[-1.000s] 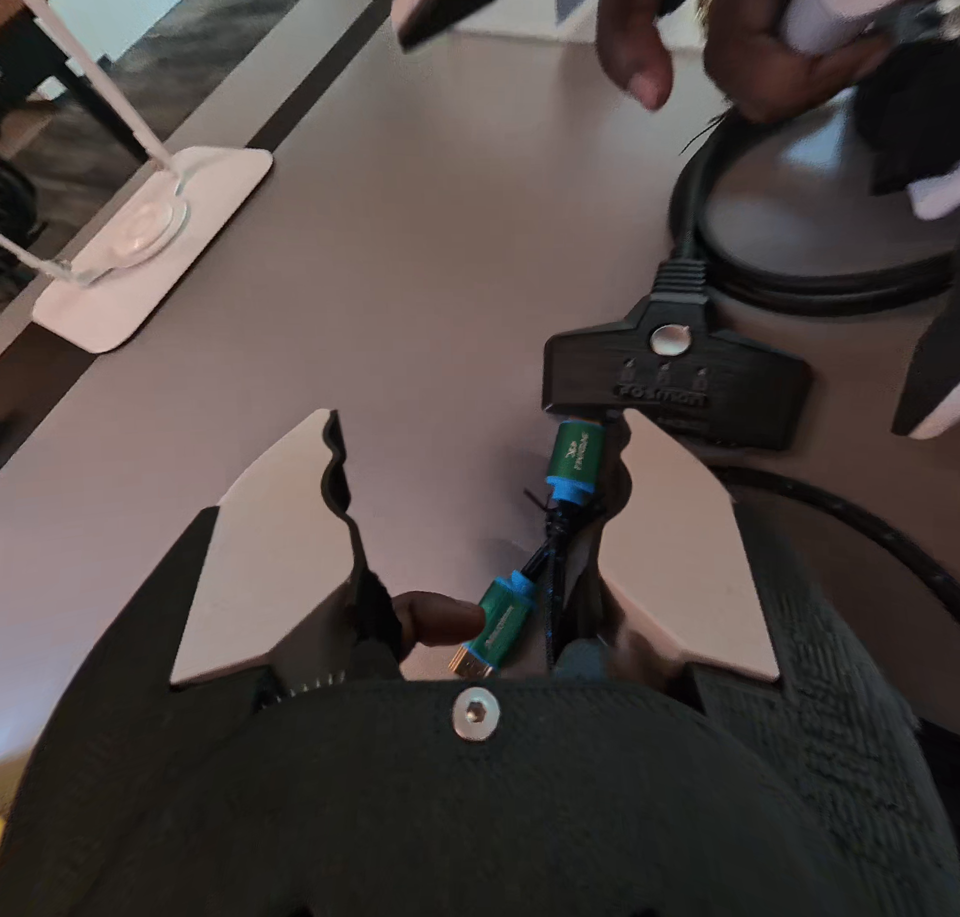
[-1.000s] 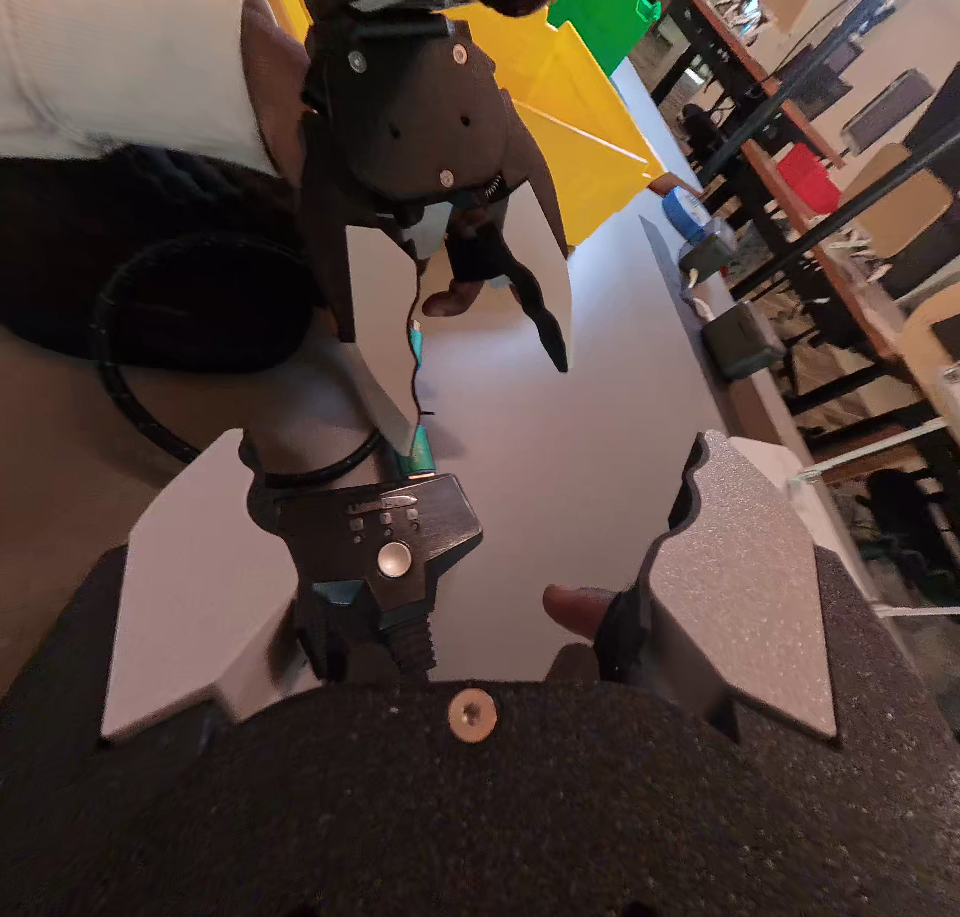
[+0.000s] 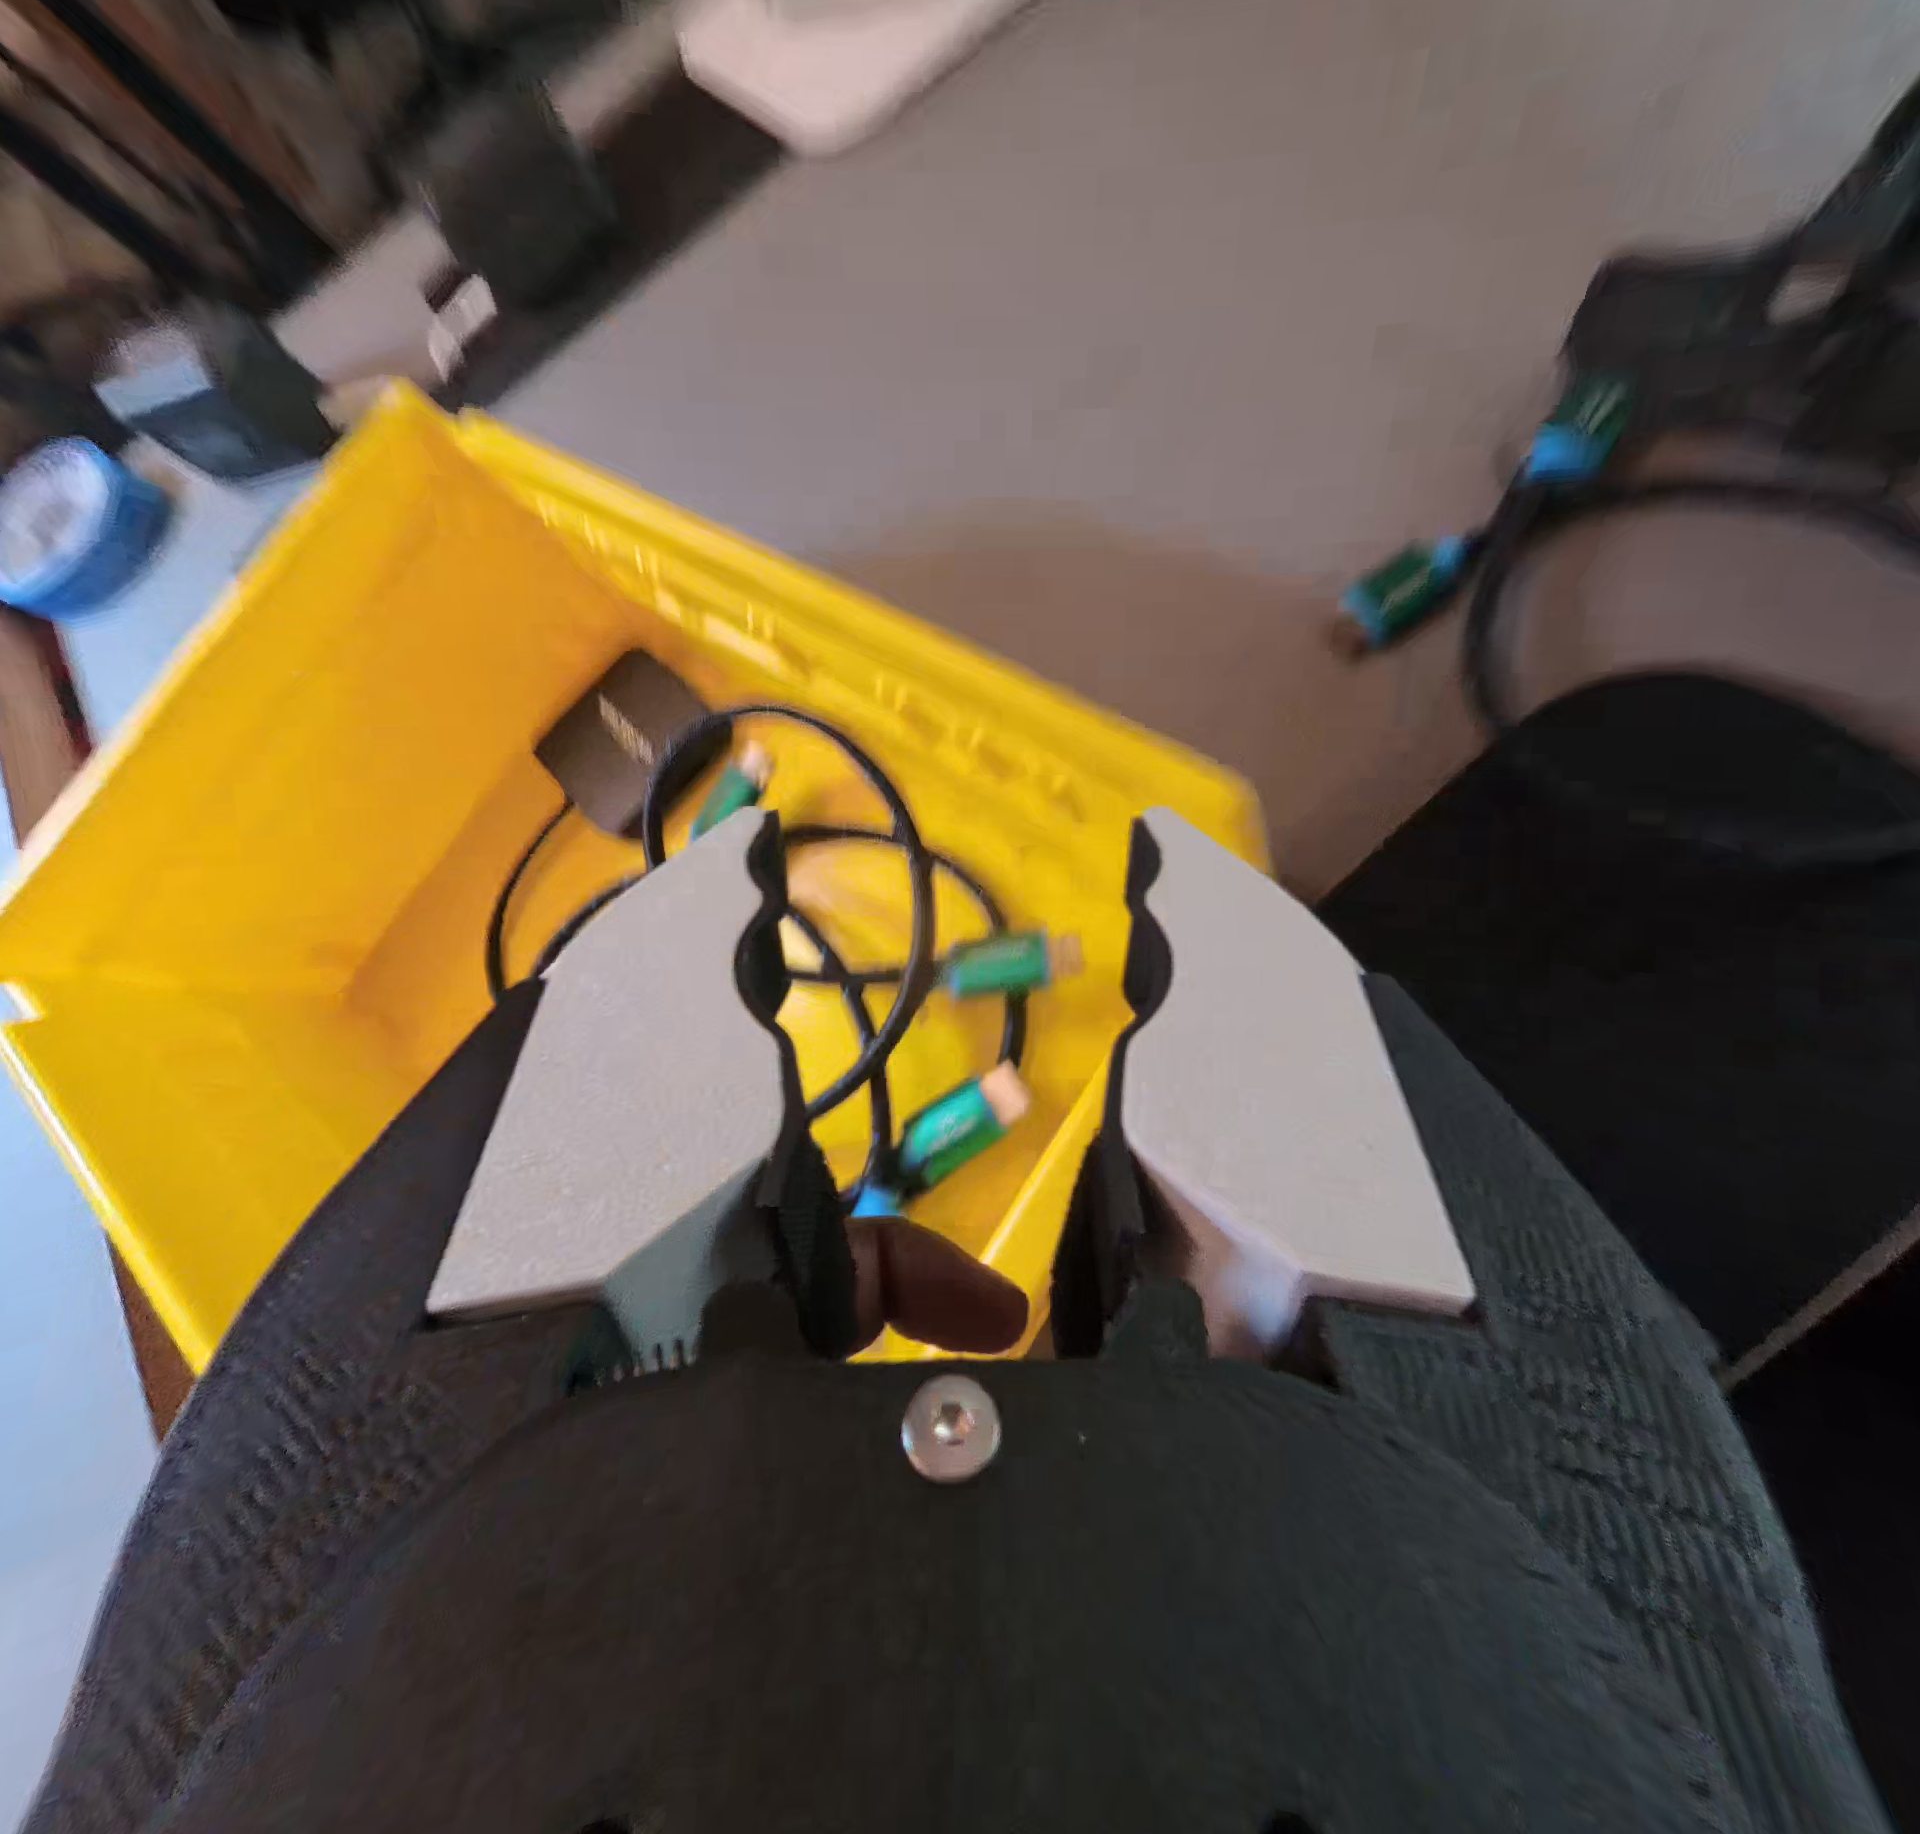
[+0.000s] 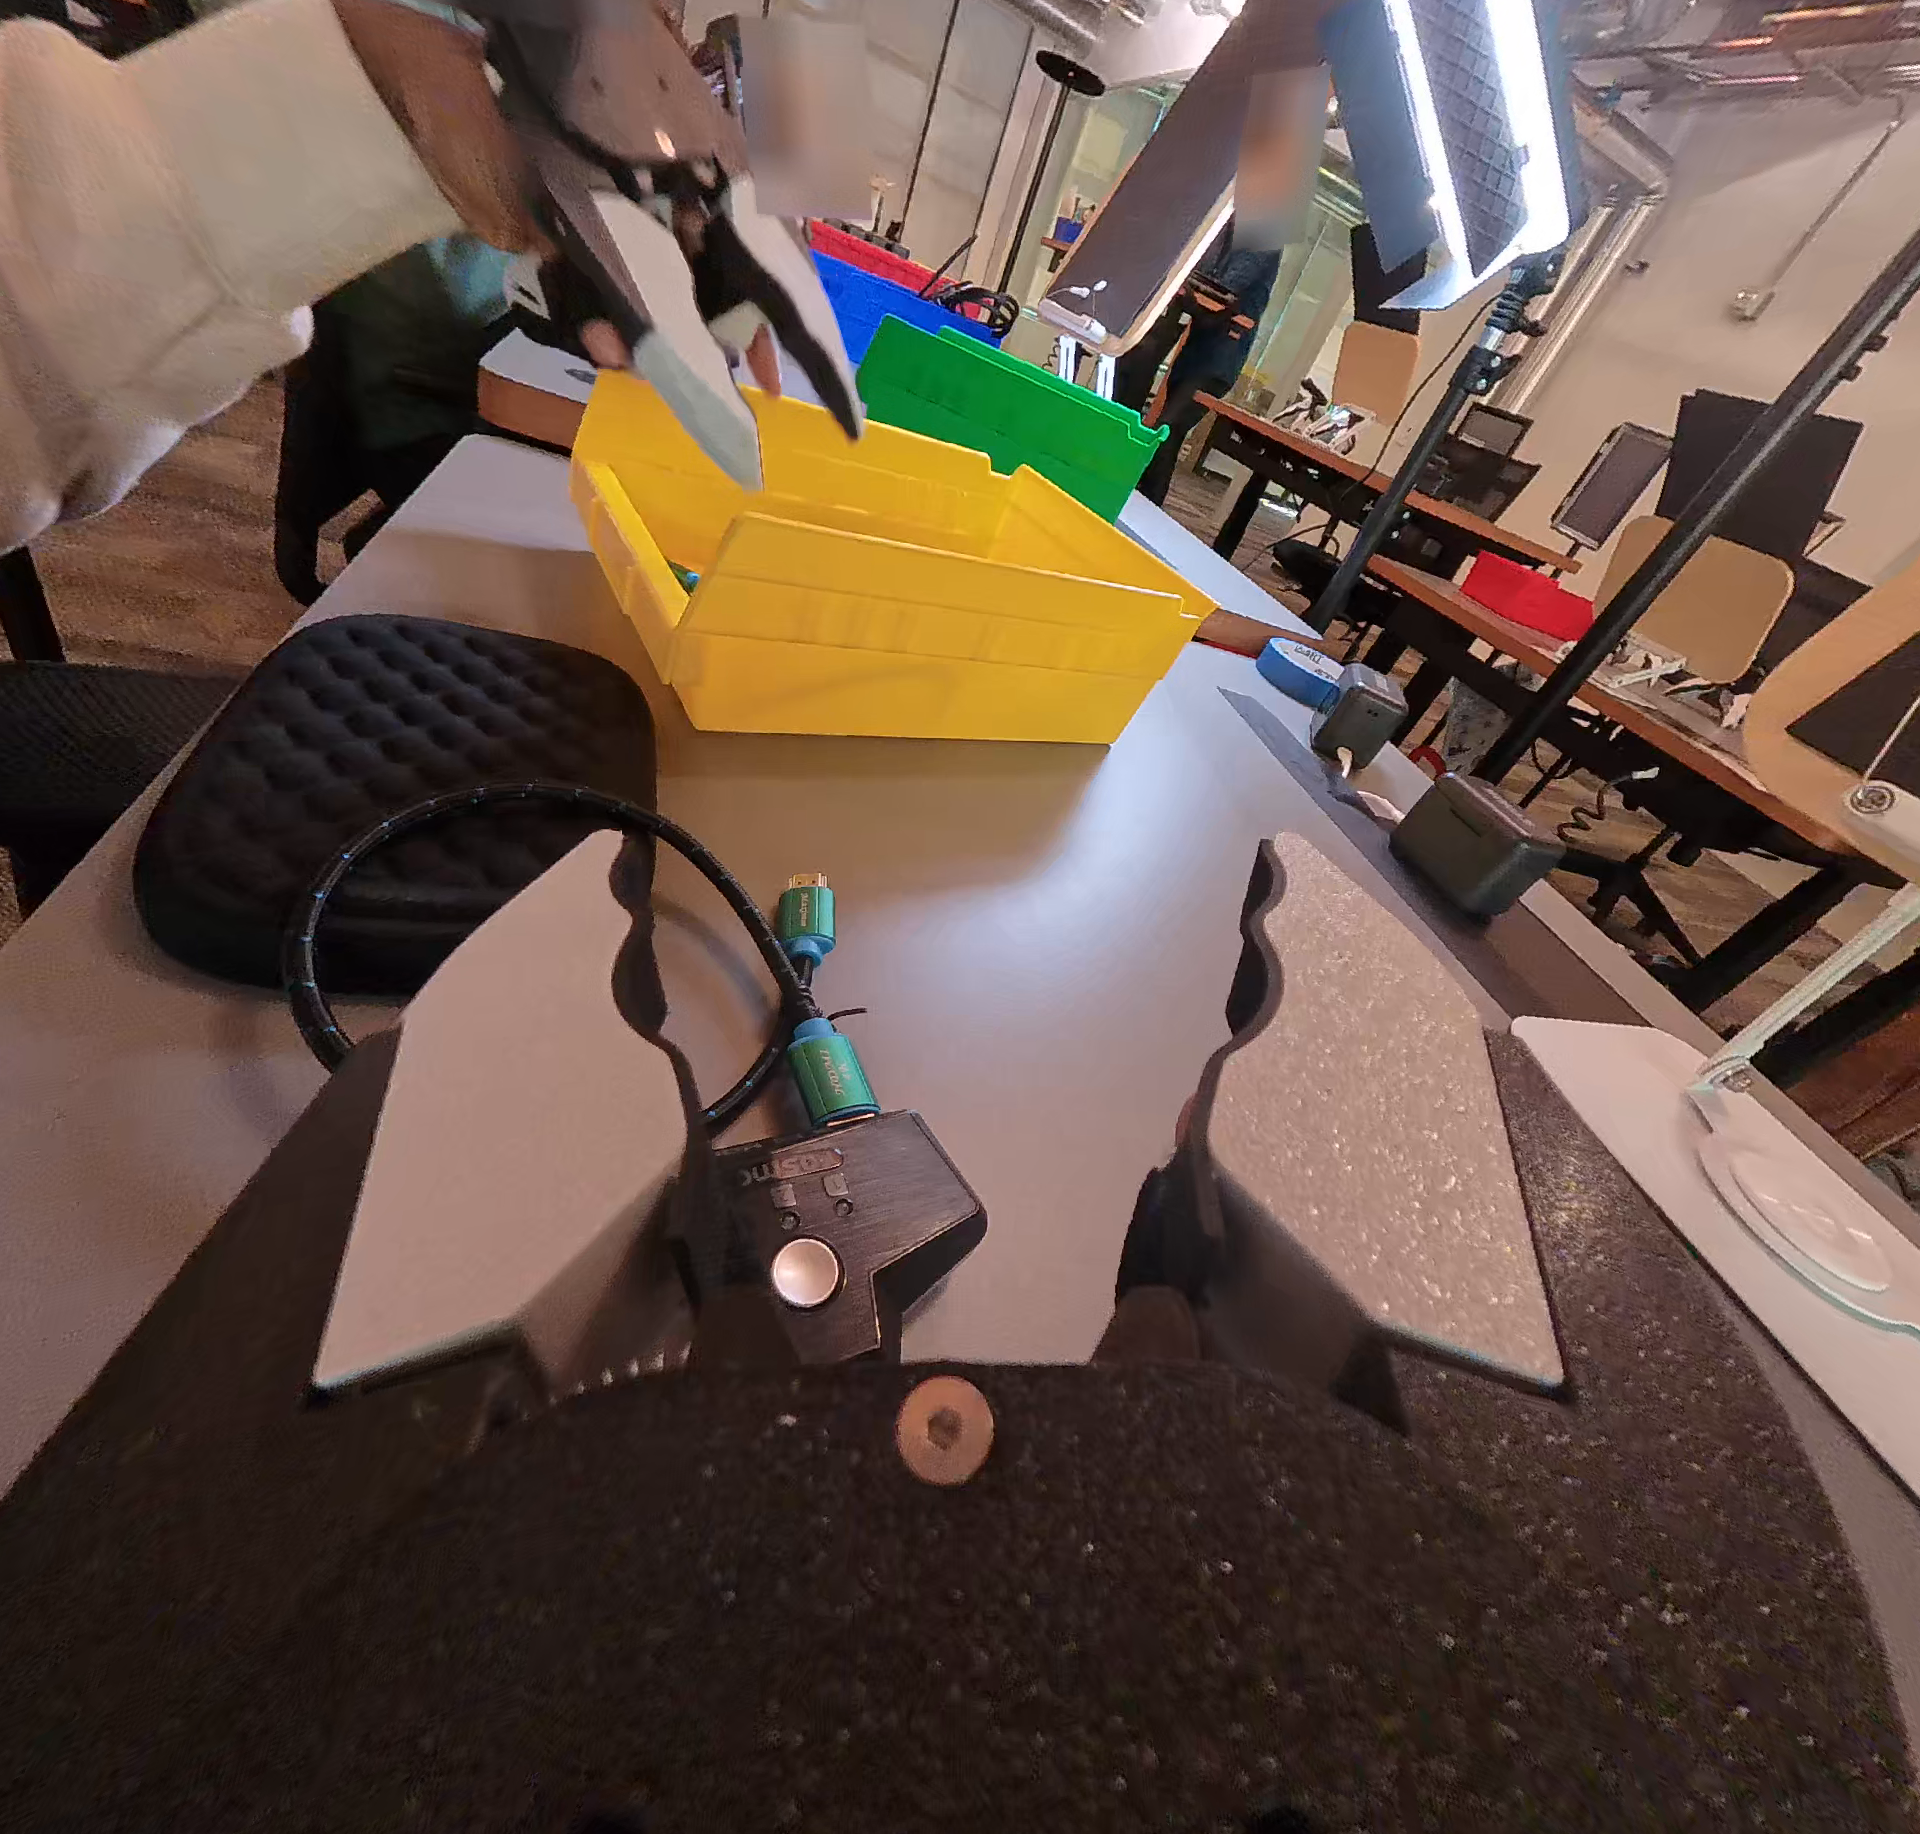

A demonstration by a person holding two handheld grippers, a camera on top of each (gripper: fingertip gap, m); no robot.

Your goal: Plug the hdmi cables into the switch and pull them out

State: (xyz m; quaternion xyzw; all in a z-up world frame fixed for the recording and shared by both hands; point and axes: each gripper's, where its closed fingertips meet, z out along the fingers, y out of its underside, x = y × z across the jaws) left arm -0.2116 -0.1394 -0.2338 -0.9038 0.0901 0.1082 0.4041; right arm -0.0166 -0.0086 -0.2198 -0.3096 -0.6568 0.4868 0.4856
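Note:
The black HDMI switch (image 4: 831, 1213) lies on the grey table between my right gripper's (image 4: 948, 859) open fingers, close to the left finger. One green-and-blue HDMI plug (image 4: 831, 1078) sits in the switch. The same cable's free plug (image 4: 808, 911) lies on the table. My left gripper (image 3: 951, 849) is open and empty, hovering over the yellow bin (image 3: 260, 745). The bin holds black cables with green plugs (image 3: 1003, 963), (image 3: 951, 1124). The left gripper also shows in the right wrist view (image 4: 802, 452), above the bin (image 4: 914, 683). The left wrist view is blurred; the switch (image 3: 1683, 330) shows far right.
A black padded case (image 4: 395, 745) lies left of the switch. A green bin (image 4: 997, 402) stands behind the yellow one. A blue tape roll (image 4: 1299, 667) and grey boxes (image 4: 1475, 849) line the right table edge. A white lamp base (image 4: 1714, 1161) sits at right. The grippers' ends are close to 25 centimetres from one another. The black HDMI switch (image 4: 831, 1213) is about 9 centimetres from my right fingertips and 25 centimetres from my left.
My left gripper has left the switch and swung over to the yellow bin, still open. The plug stays in the switch. My right gripper has tilted up, with the switch still between its fingers.

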